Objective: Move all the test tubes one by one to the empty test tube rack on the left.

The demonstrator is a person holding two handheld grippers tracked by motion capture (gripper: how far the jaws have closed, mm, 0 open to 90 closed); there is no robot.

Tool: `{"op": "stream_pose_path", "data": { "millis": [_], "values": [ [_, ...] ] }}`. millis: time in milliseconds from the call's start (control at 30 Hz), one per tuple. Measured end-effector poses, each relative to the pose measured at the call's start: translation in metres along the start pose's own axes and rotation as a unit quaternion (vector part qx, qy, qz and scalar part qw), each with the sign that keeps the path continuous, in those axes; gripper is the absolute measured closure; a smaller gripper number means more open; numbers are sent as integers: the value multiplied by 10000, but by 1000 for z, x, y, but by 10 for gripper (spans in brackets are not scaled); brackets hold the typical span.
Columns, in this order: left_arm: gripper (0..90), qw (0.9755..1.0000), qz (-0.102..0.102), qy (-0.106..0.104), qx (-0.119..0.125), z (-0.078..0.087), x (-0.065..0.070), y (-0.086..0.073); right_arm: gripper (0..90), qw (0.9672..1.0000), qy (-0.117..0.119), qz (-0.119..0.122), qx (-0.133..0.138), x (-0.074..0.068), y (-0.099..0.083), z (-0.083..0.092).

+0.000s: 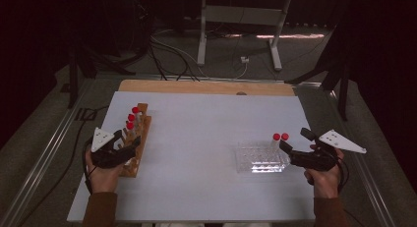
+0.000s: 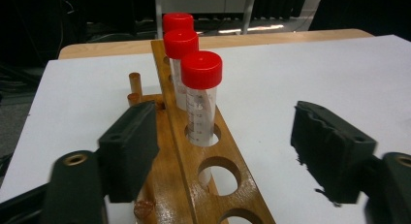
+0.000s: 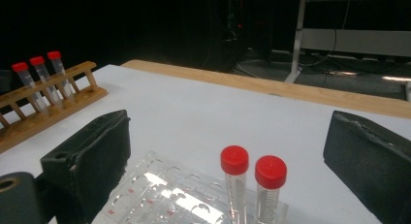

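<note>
White table, dark room | left gripper (image 2: 232, 151) spread wide, nearest tube (image 2: 201, 95) standing ahead between jaws in wooden rack (image 2: 194, 151) (untouched) | right gripper (image 3: 232, 170) spread | back straight off, avoid cap

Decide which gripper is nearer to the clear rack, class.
Right. The right gripper sits at the clear rack's right end, jaws open around its two red-capped tubes. The left gripper is across the table at the wooden rack.
</note>
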State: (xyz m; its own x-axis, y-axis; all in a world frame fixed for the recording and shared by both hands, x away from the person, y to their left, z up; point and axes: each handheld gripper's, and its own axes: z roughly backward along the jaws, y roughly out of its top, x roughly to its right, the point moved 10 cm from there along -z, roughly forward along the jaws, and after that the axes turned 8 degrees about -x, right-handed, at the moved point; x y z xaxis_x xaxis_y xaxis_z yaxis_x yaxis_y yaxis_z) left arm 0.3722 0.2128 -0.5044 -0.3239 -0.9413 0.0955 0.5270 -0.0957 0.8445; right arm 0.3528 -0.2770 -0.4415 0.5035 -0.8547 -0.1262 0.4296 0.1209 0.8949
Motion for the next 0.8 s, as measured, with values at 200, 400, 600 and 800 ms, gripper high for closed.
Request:
{"op": "stream_pose_path", "data": {
  "millis": [200, 400, 600, 800],
  "values": [
    [145, 9996, 176, -95, 205, 8, 5, 6, 45, 9999, -130, -5, -70, 5, -4, -3],
    [49, 9989, 196, -177, 392, 19, 12, 14, 70, 9993, -327, 103, -151, 9, -7, -6],
    [7, 9977, 162, -347, 564, 26, 20, 22, 157, 9992, -327, 71, -220, 14, -14, -9],
    [7, 9974, 90, -435, 575, 24, 28, 23, 346, 9986, -327, 161, -386, 19, -25, -14]
  ]
}}
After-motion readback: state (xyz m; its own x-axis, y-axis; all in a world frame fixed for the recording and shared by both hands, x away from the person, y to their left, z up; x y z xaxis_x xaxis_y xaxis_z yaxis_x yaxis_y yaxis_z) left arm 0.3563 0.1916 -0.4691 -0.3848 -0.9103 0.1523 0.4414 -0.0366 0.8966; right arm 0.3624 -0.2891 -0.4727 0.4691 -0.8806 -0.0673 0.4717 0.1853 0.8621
